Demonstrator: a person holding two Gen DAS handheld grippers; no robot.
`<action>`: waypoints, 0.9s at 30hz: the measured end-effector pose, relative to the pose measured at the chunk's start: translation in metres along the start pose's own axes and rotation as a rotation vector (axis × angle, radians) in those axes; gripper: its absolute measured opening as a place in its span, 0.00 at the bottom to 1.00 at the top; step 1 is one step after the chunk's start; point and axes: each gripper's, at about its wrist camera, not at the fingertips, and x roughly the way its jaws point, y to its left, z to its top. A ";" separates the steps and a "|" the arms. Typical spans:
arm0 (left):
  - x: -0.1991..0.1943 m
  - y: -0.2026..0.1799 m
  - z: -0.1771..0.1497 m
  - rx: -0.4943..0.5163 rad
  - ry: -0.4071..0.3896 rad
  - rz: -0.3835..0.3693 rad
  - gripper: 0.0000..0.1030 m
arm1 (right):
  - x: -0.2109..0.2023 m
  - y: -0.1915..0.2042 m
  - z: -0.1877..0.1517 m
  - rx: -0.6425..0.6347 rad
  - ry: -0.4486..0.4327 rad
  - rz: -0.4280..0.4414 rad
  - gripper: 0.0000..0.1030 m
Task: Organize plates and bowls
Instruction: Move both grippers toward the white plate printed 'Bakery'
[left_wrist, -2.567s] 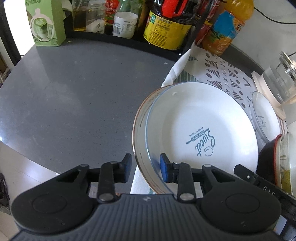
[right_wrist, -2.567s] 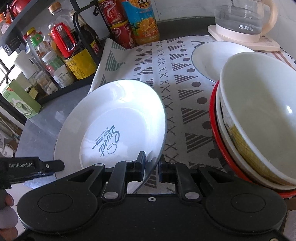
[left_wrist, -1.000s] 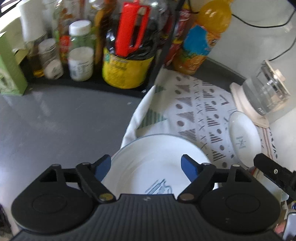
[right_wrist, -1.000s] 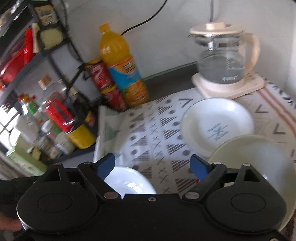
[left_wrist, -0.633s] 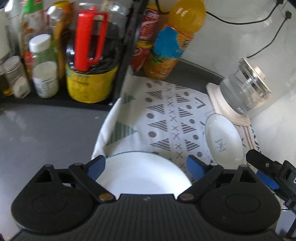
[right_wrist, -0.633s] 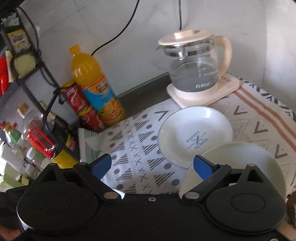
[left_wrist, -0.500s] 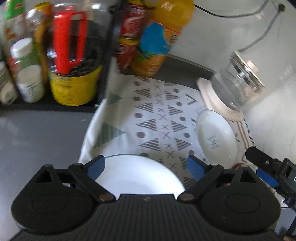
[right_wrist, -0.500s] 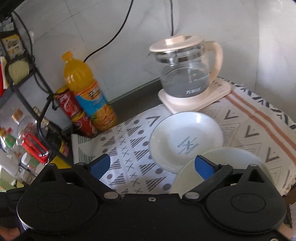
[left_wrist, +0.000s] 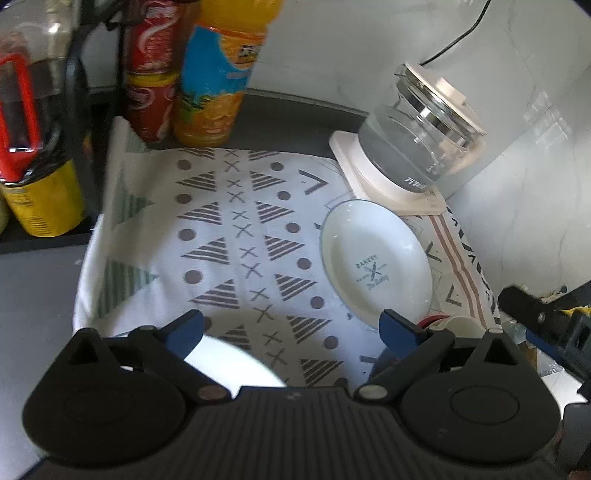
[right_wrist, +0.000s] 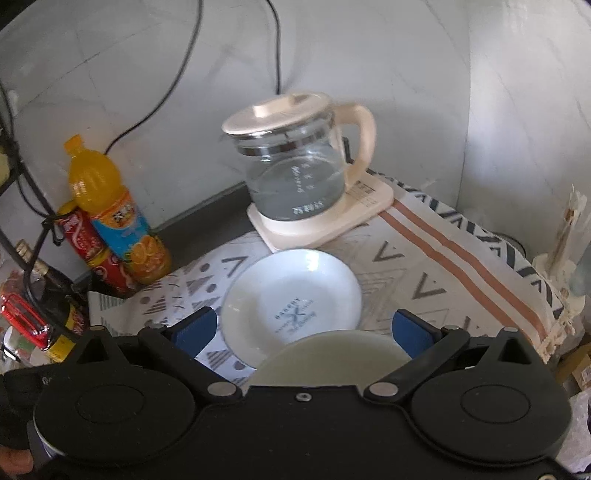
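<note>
A patterned cloth (left_wrist: 236, 236), printed with triangles, dots and crosses, is lying across the dark countertop (left_wrist: 33, 295). A glass kettle (right_wrist: 295, 173) with a cream lid and handle is standing on its cream base (right_wrist: 321, 221) at the cloth's far edge, holding clear water. An orange drink bottle (left_wrist: 218, 74) and stacked red cans (left_wrist: 151, 70) are standing side by side against the wall. A yellow-labelled bottle (left_wrist: 40, 192) with a red handle is sitting in the black wire rack (left_wrist: 79, 122). Black cables (right_wrist: 177, 74) are hanging down the pale wall (right_wrist: 406, 55).

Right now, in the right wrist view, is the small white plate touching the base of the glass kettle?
No, the small white plate lies on the patterned cloth, apart from the kettle base.
</note>
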 end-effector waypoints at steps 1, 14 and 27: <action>0.003 -0.003 0.002 -0.002 0.005 0.000 0.97 | 0.003 -0.005 0.002 0.001 0.004 0.005 0.99; 0.033 -0.040 0.023 -0.001 0.012 0.079 0.97 | 0.041 -0.047 0.035 -0.025 0.109 0.082 0.99; 0.071 -0.053 0.032 -0.047 0.036 0.087 0.96 | 0.087 -0.082 0.052 -0.007 0.208 0.152 0.88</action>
